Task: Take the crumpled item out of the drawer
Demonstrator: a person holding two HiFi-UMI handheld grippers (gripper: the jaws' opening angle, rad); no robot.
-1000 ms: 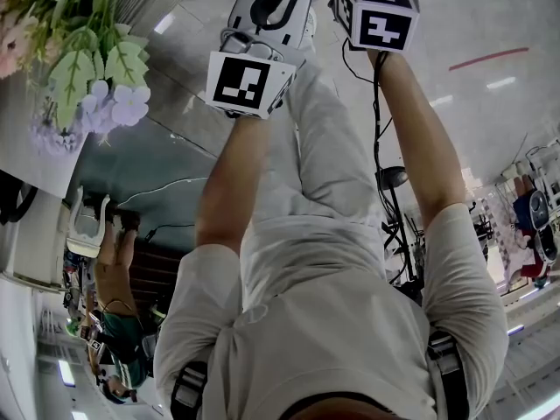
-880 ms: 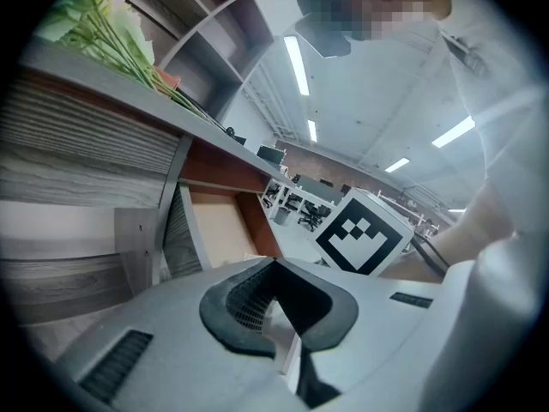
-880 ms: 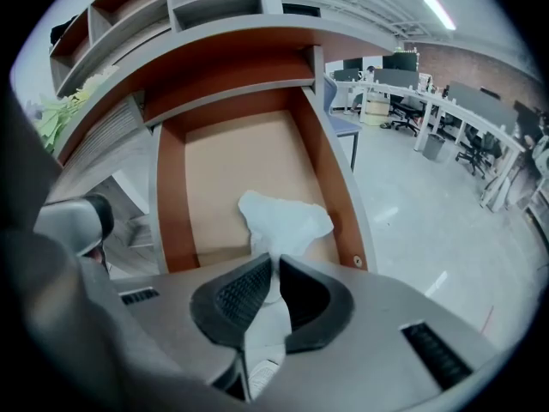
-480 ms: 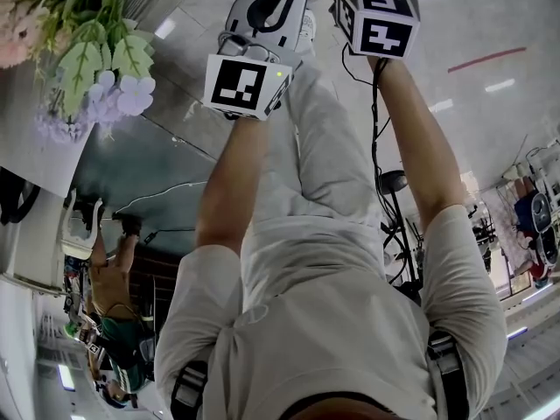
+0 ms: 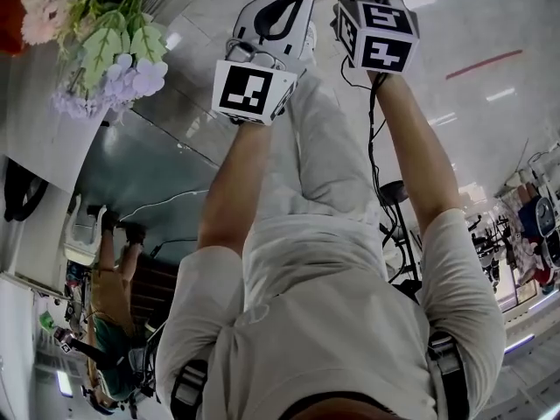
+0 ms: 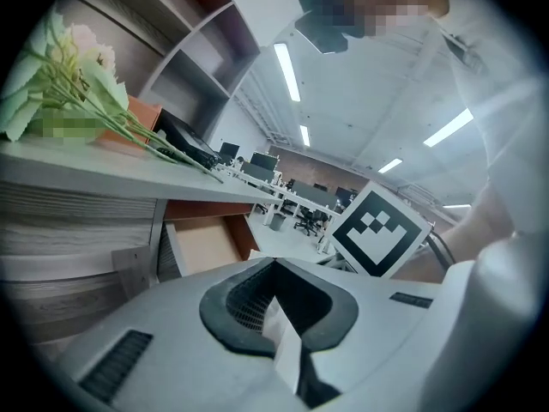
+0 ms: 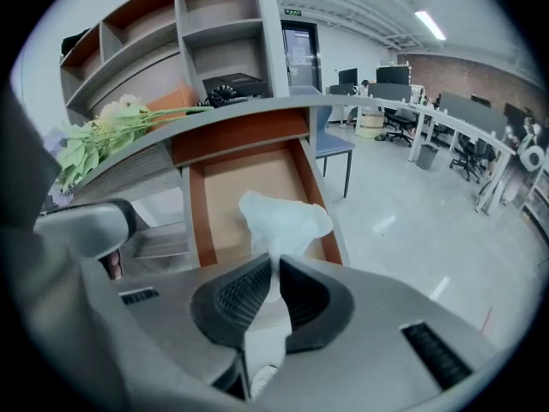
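- Right gripper (image 7: 274, 273) clamped on the crumpled item (image 7: 283, 220). The white wad pokes out past the jaw tips, over the open drawer (image 7: 225, 197).
- Hold a firm pinch and lift straight up past the drawer's rim before swinging away.
- Left gripper (image 6: 276, 303) closed, empty. It should stay clear.

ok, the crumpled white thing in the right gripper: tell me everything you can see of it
The crumpled item is white, thin and soft-looking, like tissue or film; I cannot tell which. It is bunched into an irregular wad with folds, narrowing to a pinched neck. The right gripper is shut on that neck, and the wad flares out beyond the jaw tips. It shows in front of the open wooden drawer, apparently lifted clear of it, and only the pads touch it.
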